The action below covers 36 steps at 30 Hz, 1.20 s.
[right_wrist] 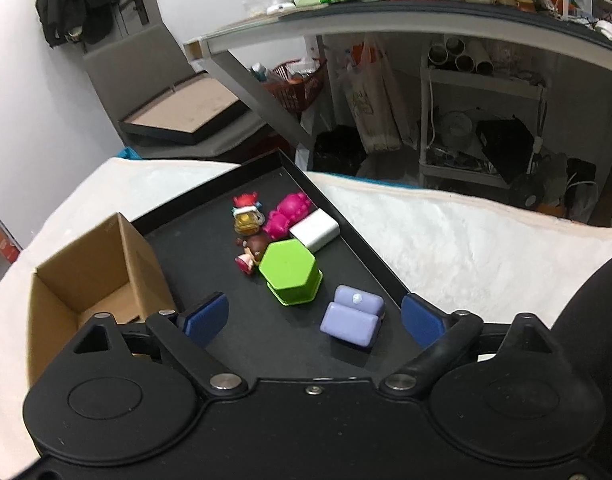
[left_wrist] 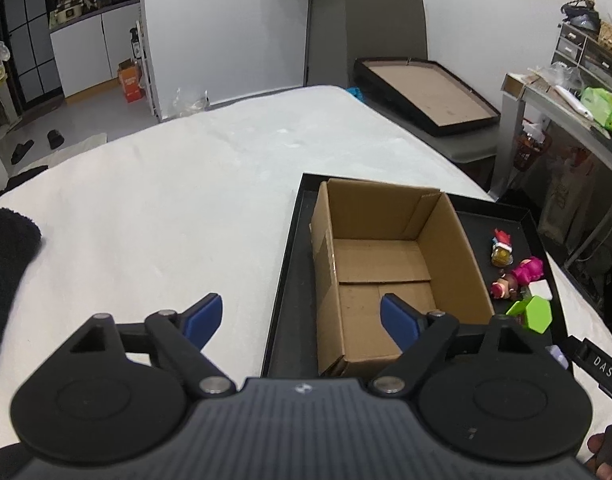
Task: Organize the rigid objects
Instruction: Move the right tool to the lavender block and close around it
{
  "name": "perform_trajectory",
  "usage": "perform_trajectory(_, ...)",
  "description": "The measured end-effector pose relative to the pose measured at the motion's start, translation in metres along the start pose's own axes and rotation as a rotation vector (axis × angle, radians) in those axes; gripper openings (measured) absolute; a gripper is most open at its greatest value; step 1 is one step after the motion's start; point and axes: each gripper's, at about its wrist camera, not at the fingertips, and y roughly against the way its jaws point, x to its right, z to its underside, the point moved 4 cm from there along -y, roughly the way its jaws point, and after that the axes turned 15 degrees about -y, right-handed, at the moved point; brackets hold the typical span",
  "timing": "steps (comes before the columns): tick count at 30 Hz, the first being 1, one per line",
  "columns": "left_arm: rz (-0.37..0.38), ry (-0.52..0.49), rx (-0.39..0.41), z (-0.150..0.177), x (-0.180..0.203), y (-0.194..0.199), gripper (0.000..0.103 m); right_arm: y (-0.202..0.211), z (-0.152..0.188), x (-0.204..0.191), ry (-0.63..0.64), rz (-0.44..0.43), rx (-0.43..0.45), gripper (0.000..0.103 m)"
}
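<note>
Two grippers hovered over a white-covered tabletop (left_wrist: 178, 184) that carried a black tray (left_wrist: 290, 280). Inside the tray stood an open cardboard box (left_wrist: 385, 248), empty as far as could be seen, taking up its left part. To the right of the box lay the loose pieces, all still out on the tray floor: a green hexagonal container (right_wrist: 292, 272), a lilac toy sofa (right_wrist: 353, 320) nearest the right wrist camera, a white block (right_wrist: 315, 230) against the tray's far rim, a pink figure (right_wrist: 288, 212), and two small dolls, one with a red cap (right_wrist: 246, 212) and one brown-haired (right_wrist: 252, 254), bunched tightly together.

The left gripper (left_wrist: 302, 318) had its fingers spread wide, nothing between them, poised over the box's near wall. The right gripper (right_wrist: 313, 318) was likewise spread and empty, the sofa lying ahead between its fingers but untouched.

Judging from the crowding, a descent on the sofa could nudge the green container, or a finger could catch the tray rim just beside it. The sofa's rounded cushions might also slip from a shallow pinch.
</note>
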Motion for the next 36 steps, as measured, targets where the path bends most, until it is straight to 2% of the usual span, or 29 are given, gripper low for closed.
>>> perform_trajectory(4, 0.004, -0.001, -0.035, 0.002, 0.004, -0.017, 0.082, -0.019, 0.003, 0.007, -0.037, 0.039, -0.022, 0.09)
perform_trajectory(8, 0.012, -0.008, -0.061, 0.002, 0.011, -0.032, 0.08, -0.045, 0.006, 0.02, -0.086, 0.11, -0.048, 0.079)
perform_trajectory(11, 0.011, -0.01, -0.079, 0.0, 0.015, -0.045, 0.075, -0.054, 0.005, 0.023, -0.099, 0.142, -0.05, 0.079)
perform_trajectory(16, -0.005, -0.018, -0.112, 0.0, 0.022, -0.069, 0.072, -0.073, 0.007, 0.024, -0.08, 0.197, -0.071, 0.078)
perform_trajectory(19, -0.004, -0.007, -0.135, 0.002, 0.023, -0.081, 0.07, -0.085, 0.008, 0.025, -0.085, 0.224, -0.089, 0.074)
perform_trajectory(25, -0.004, -0.018, -0.168, 0.008, 0.027, -0.095, 0.066, -0.1, 0.009, 0.022, -0.066, 0.243, -0.118, 0.06)
perform_trajectory(29, -0.007, -0.014, -0.17, 0.006, 0.026, -0.101, 0.058, -0.107, 0.011, 0.025, -0.062, 0.247, -0.128, 0.044)
perform_trajectory(32, -0.001, -0.005, -0.172, 0.002, 0.025, -0.107, 0.049, -0.109, 0.01, 0.023, -0.046, 0.237, -0.095, 0.044)
perform_trajectory(36, 0.01, -0.015, -0.185, 0.001, 0.027, -0.113, 0.046, -0.106, 0.007, 0.02, -0.063, 0.202, -0.098, 0.044)
